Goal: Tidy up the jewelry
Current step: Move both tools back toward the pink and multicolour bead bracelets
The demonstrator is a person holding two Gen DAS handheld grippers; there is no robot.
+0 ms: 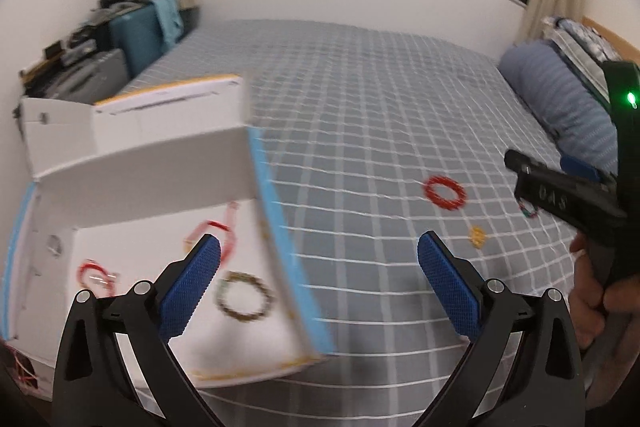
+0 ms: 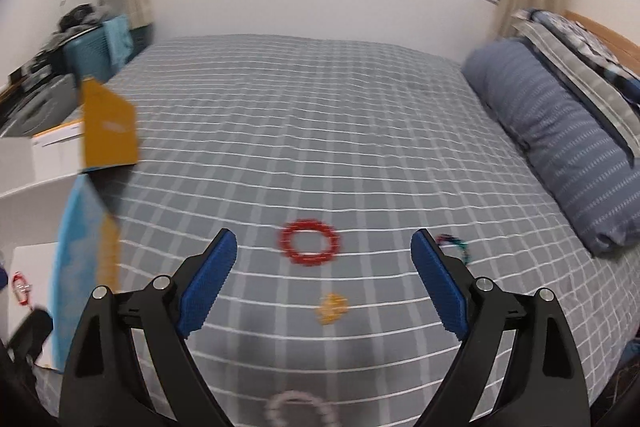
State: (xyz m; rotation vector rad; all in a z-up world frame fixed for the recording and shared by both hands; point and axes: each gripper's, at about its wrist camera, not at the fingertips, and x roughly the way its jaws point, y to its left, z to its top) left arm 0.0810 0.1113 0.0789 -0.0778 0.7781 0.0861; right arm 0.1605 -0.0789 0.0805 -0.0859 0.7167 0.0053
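I see soft, even indoor light, no glare. Motion blur smears the white box (image 1: 168, 227) and red ring (image 2: 310, 242). Fisheye bends the dark-vignetted edges.

You see a red bracelet (image 2: 310, 242) and a yellow bead cluster (image 2: 332, 308) nearer you — both on the grey, white-checked bedspread (image 2: 320, 131).

Pale bracelet (image 2: 298, 409) cut by bottom edge; multicoloured bracelet (image 2: 456, 247) half hidden behind jaws.
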